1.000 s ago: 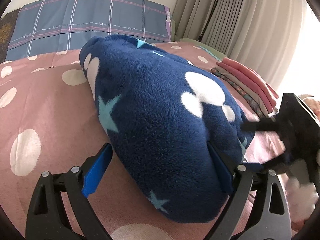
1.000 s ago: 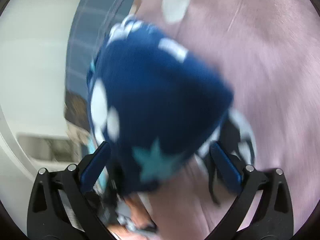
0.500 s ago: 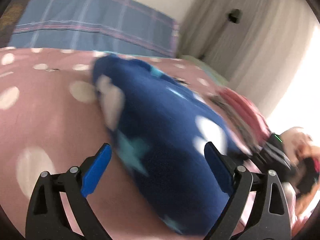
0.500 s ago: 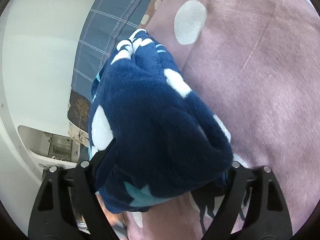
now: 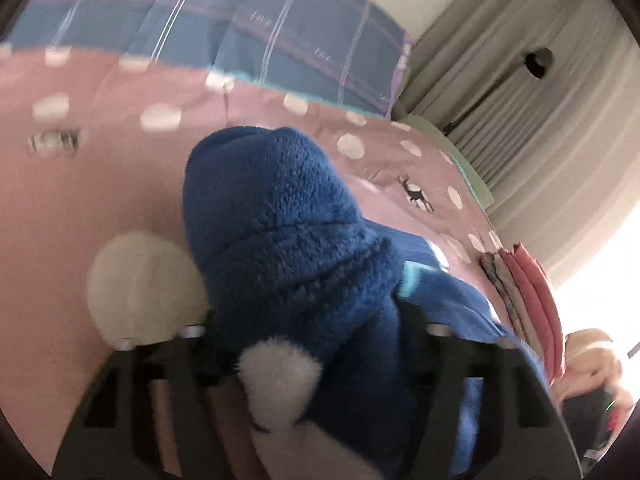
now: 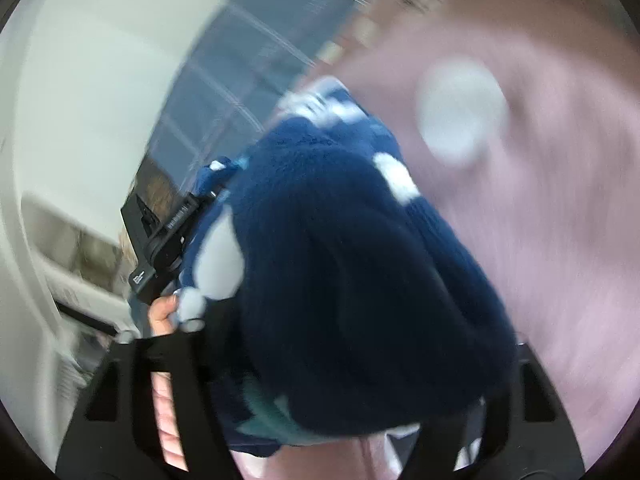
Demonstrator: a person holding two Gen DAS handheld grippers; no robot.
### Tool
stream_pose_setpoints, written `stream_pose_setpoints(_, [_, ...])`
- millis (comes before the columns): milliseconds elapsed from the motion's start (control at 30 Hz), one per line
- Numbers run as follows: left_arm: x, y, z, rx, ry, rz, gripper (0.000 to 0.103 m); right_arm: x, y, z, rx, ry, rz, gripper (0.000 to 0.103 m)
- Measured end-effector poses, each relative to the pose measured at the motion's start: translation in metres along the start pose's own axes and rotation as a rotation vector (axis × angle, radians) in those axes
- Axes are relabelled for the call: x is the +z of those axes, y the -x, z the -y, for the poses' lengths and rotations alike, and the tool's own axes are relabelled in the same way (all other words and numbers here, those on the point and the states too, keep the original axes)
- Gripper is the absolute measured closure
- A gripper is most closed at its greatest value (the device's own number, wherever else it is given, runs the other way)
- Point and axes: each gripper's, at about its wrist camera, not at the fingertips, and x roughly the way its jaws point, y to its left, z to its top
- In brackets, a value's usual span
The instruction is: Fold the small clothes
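A dark blue fleece garment [image 5: 280, 220] with white blobs and teal stars is bunched up over the pink dotted bedspread [image 5: 100, 200]. My left gripper [image 5: 306, 320] is shut on one thick fold of it, and the fleece hides the pads. In the right wrist view the same garment [image 6: 340, 260] fills the jaws of my right gripper [image 6: 352, 320], which is shut on another fold. That view is blurred. The left gripper's black body [image 6: 160, 240] and a hand [image 6: 162, 314] show at the garment's far side.
A stack of folded pink clothes [image 5: 532, 300] lies at the bed's right edge. A blue plaid pillow [image 5: 240, 32] sits at the head of the bed. Grey curtains [image 5: 540, 128] and a black lamp [image 5: 536, 64] stand beyond the bed on the right.
Both grippers went from open around the fleece to shut on it. The garment, lying as a broad mound before, is now gathered and raised between them.
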Motion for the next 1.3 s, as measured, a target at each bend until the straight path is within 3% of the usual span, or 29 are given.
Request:
stream_pose_setpoints(133, [0.019,0.046,0.019,0.104,-0.133,0.086,0.052,0.054,0.002,-0.043,0.042,0.201,0.029,0.047])
stream_pose_setpoints(300, [0.093,0.106,0.006,0.238,-0.085,0.276,0.052,0.153,-0.059,-0.112,0.178,0.314,-0.027,0.047])
stream_pose_setpoints(500, [0.157,0.130,-0.046,0.406,-0.014,0.398,0.050,0.219,-0.165,-0.186,0.193,0.385,-0.067,0.044])
stream_pose_setpoints(633, [0.167,0.104,-0.102,0.470,0.050,0.350,0.047,0.225,-0.248,-0.201,0.148,0.472,-0.090,0.039])
stream_pose_setpoints(733, [0.144,0.073,-0.159,0.542,0.137,0.278,0.035,0.205,-0.324,-0.167,-0.047,0.432,-0.178,0.021])
stream_pose_setpoints(767, [0.130,0.050,-0.181,0.603,0.169,0.204,0.035,0.191,-0.347,-0.149,-0.112,0.430,-0.239,0.021])
stream_pose_setpoints(800, [0.118,0.035,-0.196,0.643,0.183,0.153,0.027,0.180,-0.360,-0.125,-0.074,0.366,-0.230,0.020])
stream_pose_setpoints(833, [0.102,0.024,-0.211,0.647,0.214,0.153,0.018,0.178,-0.359,-0.111,-0.004,0.305,-0.198,0.020])
stream_pose_setpoints(867, [0.099,0.031,-0.220,0.577,0.277,0.189,0.017,0.176,-0.354,-0.111,0.027,0.320,-0.172,0.020])
stream_pose_setpoints(933, [0.095,0.044,-0.234,0.449,0.392,0.232,0.014,0.172,-0.348,-0.118,-0.004,0.346,-0.161,0.020])
stream_pose_setpoints(1033, [0.093,0.046,-0.225,0.489,0.367,0.237,0.013,0.164,-0.329,-0.135,-0.081,0.403,-0.093,0.019])
stream_pose_setpoints(1133, [0.092,0.061,-0.195,0.547,0.330,0.259,0.013,0.158,-0.293,-0.135,-0.067,0.418,-0.051,0.019])
stream_pose_setpoints(1233, [0.078,0.096,-0.162,0.496,0.261,0.244,0.013,0.138,-0.238,-0.130,-0.008,0.474,-0.037,0.019])
stream_pose_setpoints(1300, [0.065,0.114,-0.139,0.479,0.191,0.233,0.013,0.112,-0.195,-0.129,-0.041,0.564,-0.021,0.018])
